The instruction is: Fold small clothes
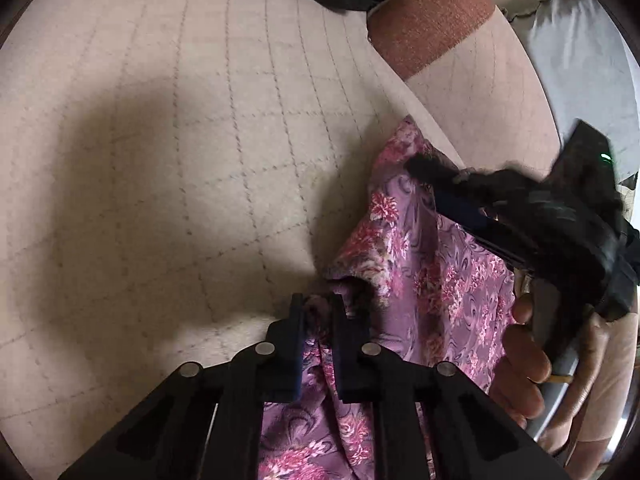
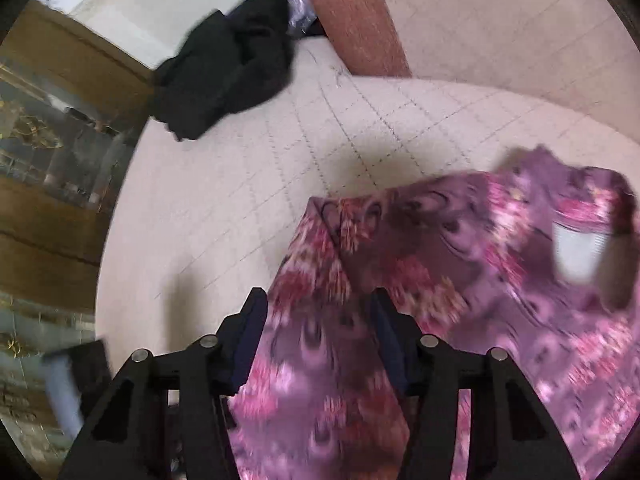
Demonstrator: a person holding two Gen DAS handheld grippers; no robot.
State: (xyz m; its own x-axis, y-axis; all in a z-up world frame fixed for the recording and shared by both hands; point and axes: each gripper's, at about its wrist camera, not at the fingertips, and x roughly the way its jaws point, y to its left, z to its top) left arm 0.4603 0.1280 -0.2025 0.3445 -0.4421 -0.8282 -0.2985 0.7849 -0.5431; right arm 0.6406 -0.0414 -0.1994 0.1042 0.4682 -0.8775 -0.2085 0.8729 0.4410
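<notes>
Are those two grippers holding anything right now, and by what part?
The left gripper pinches the purple flowered garment at a bunched edge; the right gripper is open around it.

A purple garment (image 1: 424, 248) printed with pink flowers hangs bunched between my jaws, its cloth creased and partly lifted off the cream quilted surface (image 1: 180, 140). A crumpled black garment (image 2: 228, 64) lies near its far edge.

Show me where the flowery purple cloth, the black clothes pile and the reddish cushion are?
flowery purple cloth (image 2: 420, 240): right wrist view, on its upper spread part.
black clothes pile (image 2: 224, 68): right wrist view, on the middle of the heap.
reddish cushion (image 1: 432, 20): left wrist view, on its textured top face.
</notes>
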